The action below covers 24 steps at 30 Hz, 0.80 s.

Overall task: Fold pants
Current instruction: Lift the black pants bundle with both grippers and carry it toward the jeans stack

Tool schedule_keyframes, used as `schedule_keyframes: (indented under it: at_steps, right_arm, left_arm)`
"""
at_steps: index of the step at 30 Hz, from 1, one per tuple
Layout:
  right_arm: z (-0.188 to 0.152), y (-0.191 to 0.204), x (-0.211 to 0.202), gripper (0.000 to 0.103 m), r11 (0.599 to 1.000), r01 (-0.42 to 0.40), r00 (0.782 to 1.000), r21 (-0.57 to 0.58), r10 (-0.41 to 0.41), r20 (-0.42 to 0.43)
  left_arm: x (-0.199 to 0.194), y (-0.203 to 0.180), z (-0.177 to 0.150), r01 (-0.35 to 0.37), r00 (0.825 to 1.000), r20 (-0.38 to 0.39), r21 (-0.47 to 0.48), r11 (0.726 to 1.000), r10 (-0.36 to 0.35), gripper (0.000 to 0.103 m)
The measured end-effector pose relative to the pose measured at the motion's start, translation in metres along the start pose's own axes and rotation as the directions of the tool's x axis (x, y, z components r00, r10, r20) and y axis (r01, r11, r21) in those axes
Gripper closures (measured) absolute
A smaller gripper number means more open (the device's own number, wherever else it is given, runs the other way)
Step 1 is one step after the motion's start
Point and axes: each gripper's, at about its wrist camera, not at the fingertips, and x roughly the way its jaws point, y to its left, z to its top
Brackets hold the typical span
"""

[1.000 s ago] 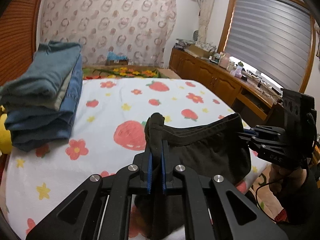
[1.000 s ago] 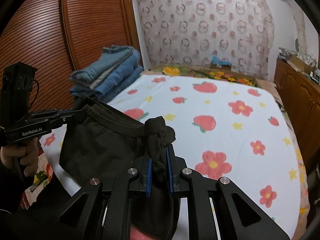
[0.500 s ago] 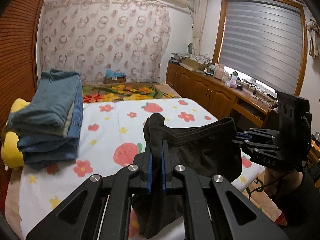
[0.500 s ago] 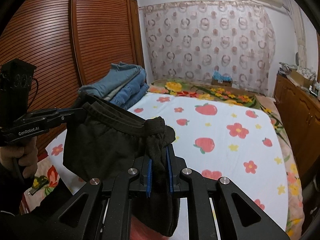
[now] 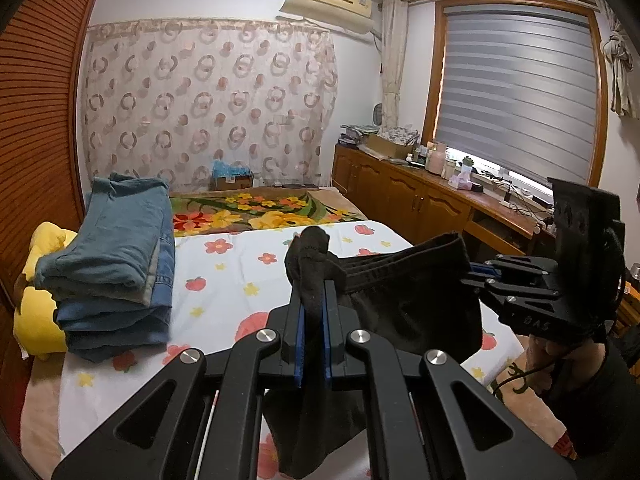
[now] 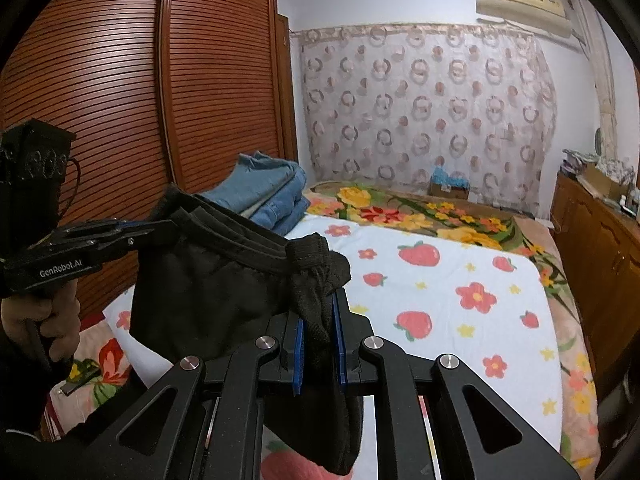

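Note:
A pair of black pants [image 5: 408, 300] hangs in the air above the bed, stretched by the waistband between my two grippers. My left gripper [image 5: 311, 312] is shut on one end of the waistband, which bunches up above its blue pads. My right gripper [image 6: 318, 320] is shut on the other end of the pants [image 6: 208, 288]. In the left wrist view the right gripper [image 5: 480, 276] shows at the right; in the right wrist view the left gripper [image 6: 160, 226] shows at the left. The legs hang down out of sight.
A bed with a white strawberry-and-flower sheet [image 5: 240, 276] lies below. A stack of folded jeans [image 5: 116, 256] sits at its left on a yellow pillow [image 5: 36, 320]; the stack also shows in the right wrist view [image 6: 272, 192]. Wooden cabinets [image 5: 420, 200] stand right, a wardrobe [image 6: 160, 92] left.
Both grippers have risen with the pants, so the waistband hangs higher above the bed and more of the room shows.

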Motion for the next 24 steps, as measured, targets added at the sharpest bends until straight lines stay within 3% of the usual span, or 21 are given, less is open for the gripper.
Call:
schedule_keyframes:
  at_steps: [14,24]
  right_arm:
    - [0.015,-0.004,0.035,0.091,1.0,-0.021,1.0,-0.021,0.021,-0.008]
    - [0.041,-0.007,0.052,0.091,0.998,-0.037,0.999,-0.054,0.036,-0.009]
  left_arm:
    - [0.013,0.025,0.008,-0.017,1.0,-0.005,-0.016,1.0,0.017,0.095]
    - [0.015,0.047,0.031,-0.045,0.999,0.007,-0.032,0.998,0.046,0.095]
